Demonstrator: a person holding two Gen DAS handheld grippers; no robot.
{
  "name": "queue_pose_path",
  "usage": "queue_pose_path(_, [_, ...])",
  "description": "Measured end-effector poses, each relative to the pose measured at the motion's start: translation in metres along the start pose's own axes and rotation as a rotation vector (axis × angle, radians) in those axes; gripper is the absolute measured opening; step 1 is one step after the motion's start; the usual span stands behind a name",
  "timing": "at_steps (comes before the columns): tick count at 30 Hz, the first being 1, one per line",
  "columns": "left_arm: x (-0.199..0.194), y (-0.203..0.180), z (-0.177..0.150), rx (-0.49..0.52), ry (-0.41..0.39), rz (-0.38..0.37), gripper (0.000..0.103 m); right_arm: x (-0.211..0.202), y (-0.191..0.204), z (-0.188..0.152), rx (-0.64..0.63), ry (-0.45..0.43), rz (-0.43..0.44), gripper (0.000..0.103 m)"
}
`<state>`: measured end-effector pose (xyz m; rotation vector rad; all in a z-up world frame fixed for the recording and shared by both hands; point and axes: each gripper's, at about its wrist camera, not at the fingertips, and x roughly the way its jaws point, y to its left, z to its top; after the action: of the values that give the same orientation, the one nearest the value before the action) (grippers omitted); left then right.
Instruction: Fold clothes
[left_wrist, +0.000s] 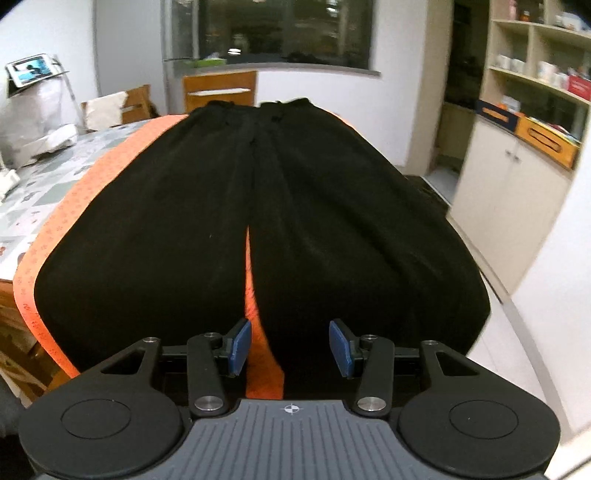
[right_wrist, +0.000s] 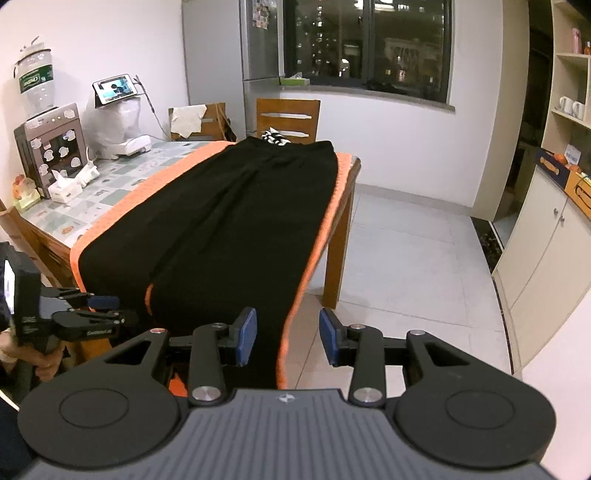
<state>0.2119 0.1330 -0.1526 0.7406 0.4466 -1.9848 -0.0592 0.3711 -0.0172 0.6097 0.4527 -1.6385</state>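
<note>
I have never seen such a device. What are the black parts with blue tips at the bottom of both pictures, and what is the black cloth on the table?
Each picture comes from a camera mounted on a hand-held gripper, looking forward along its two fingers. A person carries one in each hand; there is no robot arm. The first shows the left gripper, the second the right gripper. The blue tips are the finger pads. Both grippers are open and hold nothing. In the right view the left gripper also appears, with the person's hand on its handle. The black trousers lie flat, legs toward the cameras, on an orange cloth over the wooden table.
</note>
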Motion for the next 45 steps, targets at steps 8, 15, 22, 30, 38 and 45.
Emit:
queue_pose_path(8, [0.015, -0.043, 0.037, -0.014, -0.005, 0.095, 0.059, 0.003, -0.098, 0.019, 0.005, -0.043, 0.023, 0.048])
queue_pose_path(15, [0.045, -0.08, 0.081, -0.048, -0.02, 0.198, 0.065, 0.06, -0.188, 0.072, -0.033, -0.079, 0.105, 0.053])
queue_pose_path(22, [0.09, -0.115, 0.13, -0.169, -0.004, 0.33, 0.075, 0.158, -0.256, 0.163, -0.104, -0.083, 0.22, 0.053])
queue_pose_path(30, [0.113, -0.141, 0.17, -0.25, -0.026, 0.473, 0.098, 0.269, -0.289, 0.263, -0.198, -0.08, 0.369, 0.054])
queue_pose_path(38, [0.126, -0.17, 0.199, -0.388, -0.021, 0.678, 0.103, 0.384, -0.296, 0.337, -0.304, -0.057, 0.56, 0.063])
queue_pose_path(45, [0.144, -0.204, 0.231, -0.585, 0.001, 0.88, 0.103, 0.485, -0.288, 0.406, -0.456, -0.006, 0.752, 0.067])
